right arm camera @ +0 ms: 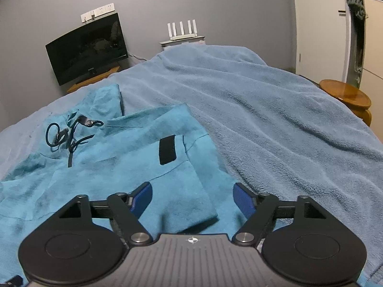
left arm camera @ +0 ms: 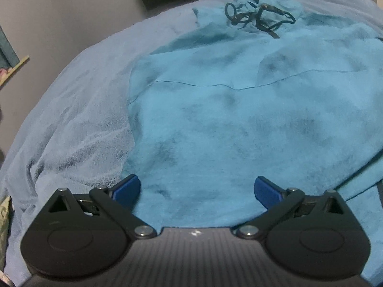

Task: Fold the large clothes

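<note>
Pale blue fleece blanket (right arm camera: 275, 119) spread over the bed, serving as the folding surface in a grey-walled room. Nearest in the left wrist view: left claw (left arm camera: 197, 189) with blue pads (left arm camera: 128, 187) set wide apart, nothing between them, hovering just above the lower body of the teal hooded top (left arm camera: 227, 119). Nearest in the right wrist view: right claw (right arm camera: 192, 199), also parted and empty, poised over the end of a sleeve (right arm camera: 182, 191) already laid across the garment body, its cuff edge just ahead of the pads. Judging from that lie, mid-fold: one sleeve turned in, both claws free of cloth, a fresh grasp not yet taken. Next move probably calling for both claws to drop onto the near hem or the side edge, pinch through the thick fleece, and carry it toward the hood without dragging the folded sleeve out of place; soft pile likely to bunch, so a deep bite needed. Further out on the garment: a stitched seam (left arm camera: 215, 85) running across the chest, a black patch (right arm camera: 167, 150) beside the shoulder seam, then the dark drawcord (left arm camera: 258, 18) tangled at the hood. Beyond the bed: a dark monitor (right arm camera: 88, 50) on a low stand, a white router (right arm camera: 183, 30) against the wall, a wooden stool (right arm camera: 347, 95) by the door.
</note>
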A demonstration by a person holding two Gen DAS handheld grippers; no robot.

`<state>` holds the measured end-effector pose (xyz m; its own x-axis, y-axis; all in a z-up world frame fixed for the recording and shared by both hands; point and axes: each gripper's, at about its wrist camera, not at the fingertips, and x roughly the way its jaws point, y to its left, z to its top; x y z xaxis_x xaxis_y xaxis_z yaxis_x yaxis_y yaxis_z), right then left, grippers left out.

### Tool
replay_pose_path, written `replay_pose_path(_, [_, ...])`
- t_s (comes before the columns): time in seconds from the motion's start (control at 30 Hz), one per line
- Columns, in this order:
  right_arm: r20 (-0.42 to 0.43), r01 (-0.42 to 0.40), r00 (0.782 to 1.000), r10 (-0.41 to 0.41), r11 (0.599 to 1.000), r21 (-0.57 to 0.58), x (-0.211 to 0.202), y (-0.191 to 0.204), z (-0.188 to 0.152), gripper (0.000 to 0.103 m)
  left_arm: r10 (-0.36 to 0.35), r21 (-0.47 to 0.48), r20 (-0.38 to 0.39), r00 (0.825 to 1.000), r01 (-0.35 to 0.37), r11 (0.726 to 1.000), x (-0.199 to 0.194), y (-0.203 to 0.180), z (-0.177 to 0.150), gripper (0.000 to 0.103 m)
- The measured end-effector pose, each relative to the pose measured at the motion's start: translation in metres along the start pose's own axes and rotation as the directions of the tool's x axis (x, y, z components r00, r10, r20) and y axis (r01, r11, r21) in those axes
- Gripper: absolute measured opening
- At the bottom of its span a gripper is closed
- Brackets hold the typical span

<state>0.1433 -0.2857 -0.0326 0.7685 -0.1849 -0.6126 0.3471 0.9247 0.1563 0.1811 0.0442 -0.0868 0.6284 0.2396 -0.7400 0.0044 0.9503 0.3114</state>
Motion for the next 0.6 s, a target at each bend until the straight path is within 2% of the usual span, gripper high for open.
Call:
replay_pose_path(0.1, [-0.001, 0.004, 1.000, -0.004, 1.000, -0.011, -0.007, 0.006, 0.006, 0.089, 0.003, 0.007, 0.000, 1.000, -0.003, 1.000, 0.001, -0.001, 0.000, 0.103])
replay_pose_path(0.6, [-0.017, -0.038, 0.999, 0.038, 0.999, -0.039, -0.013, 0.015, 0.015, 0.091, 0.007, 0.010, -0.003, 1.000, -0.007, 1.000, 0.005, 0.000, 0.001, 0.103])
